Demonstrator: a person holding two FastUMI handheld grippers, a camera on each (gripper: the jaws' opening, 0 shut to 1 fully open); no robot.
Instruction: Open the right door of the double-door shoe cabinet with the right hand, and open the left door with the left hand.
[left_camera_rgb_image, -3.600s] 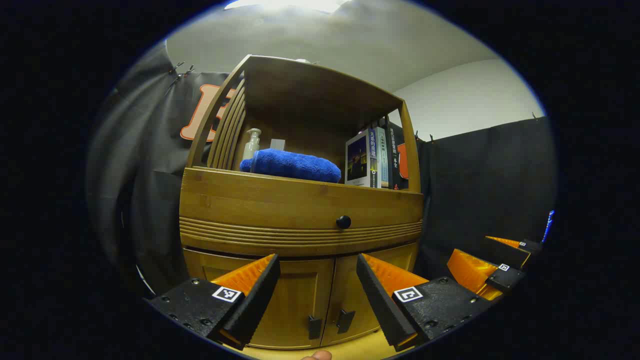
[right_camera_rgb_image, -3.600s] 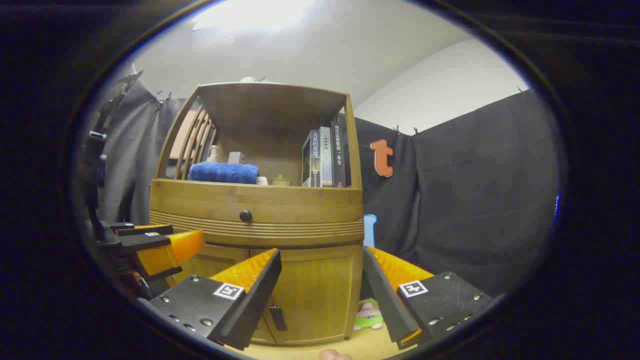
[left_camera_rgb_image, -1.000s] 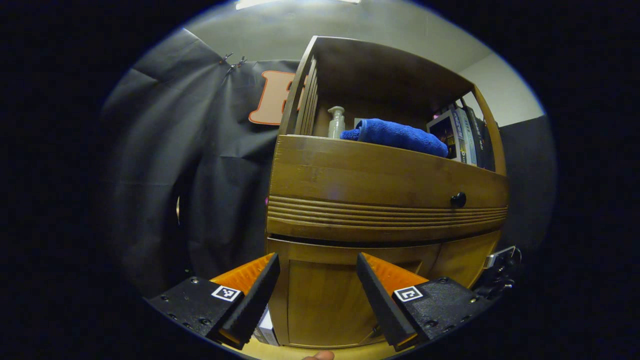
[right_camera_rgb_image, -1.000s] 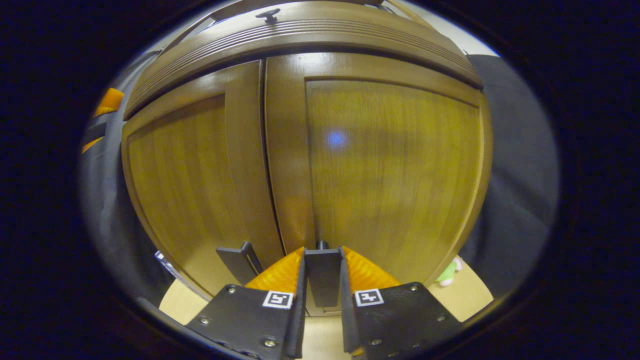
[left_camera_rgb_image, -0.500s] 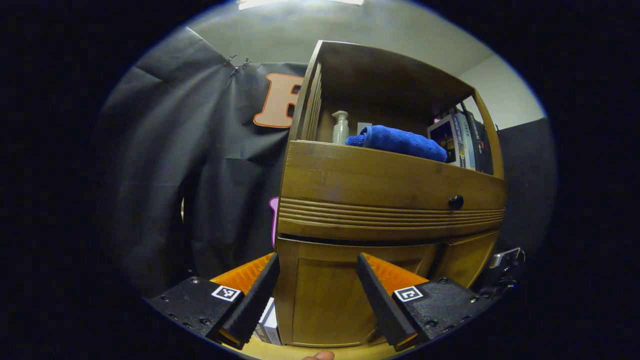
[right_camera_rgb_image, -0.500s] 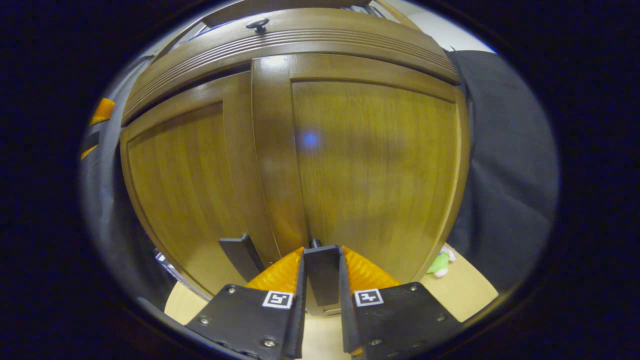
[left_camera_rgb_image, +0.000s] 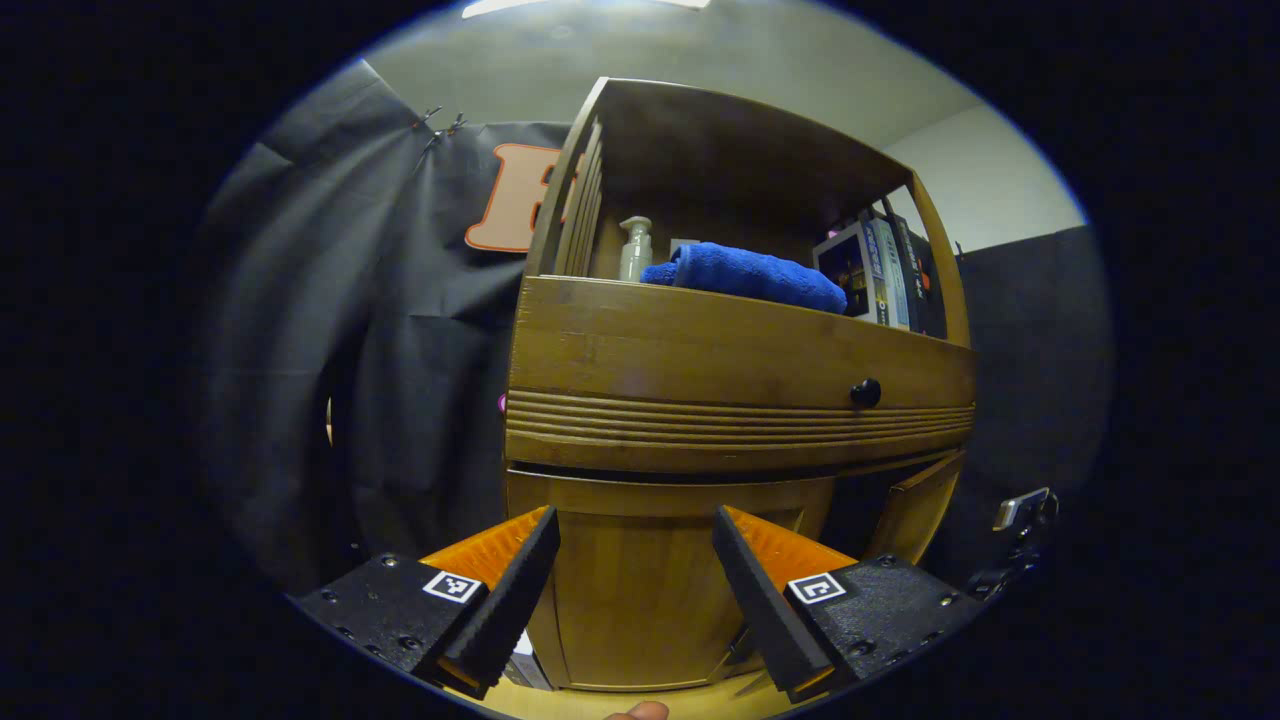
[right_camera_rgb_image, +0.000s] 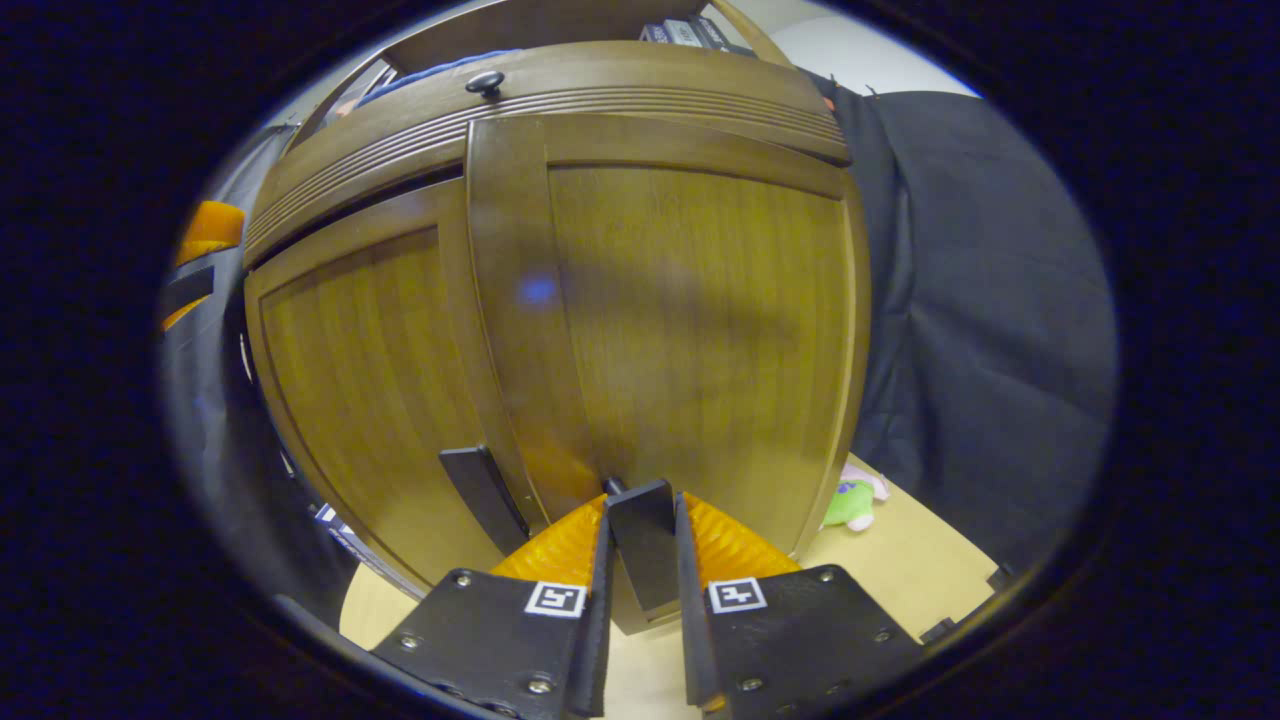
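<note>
Two wooden panelled doors front the brown double-door shoe cabinet (left_camera_rgb_image: 740, 370). Right tongs (right_camera_rgb_image: 640, 560) clamp the flat dark handle (right_camera_rgb_image: 642, 540) on the right door (right_camera_rgb_image: 690, 330), already ajar. Left tongs (left_camera_rgb_image: 635, 580) gape, empty, before the left door (left_camera_rgb_image: 640, 590). Doors look stiff, light, hinged; grip handles only.

Double-door shoe cabinet (left_camera_rgb_image: 740, 370): warm brown wood, with two framed panel doors below a ribbed band. Right door (right_camera_rgb_image: 690, 330) stands swung a little out from the cabinet front, a dark gap showing at its top edge in the left gripper view; its flat dark handle (right_camera_rgb_image: 645, 545) sits low on the inner stile. Left door (right_camera_rgb_image: 370, 390) lies flush and closed, its matching dark handle (right_camera_rgb_image: 485, 495) low beside the centre seam.
</note>
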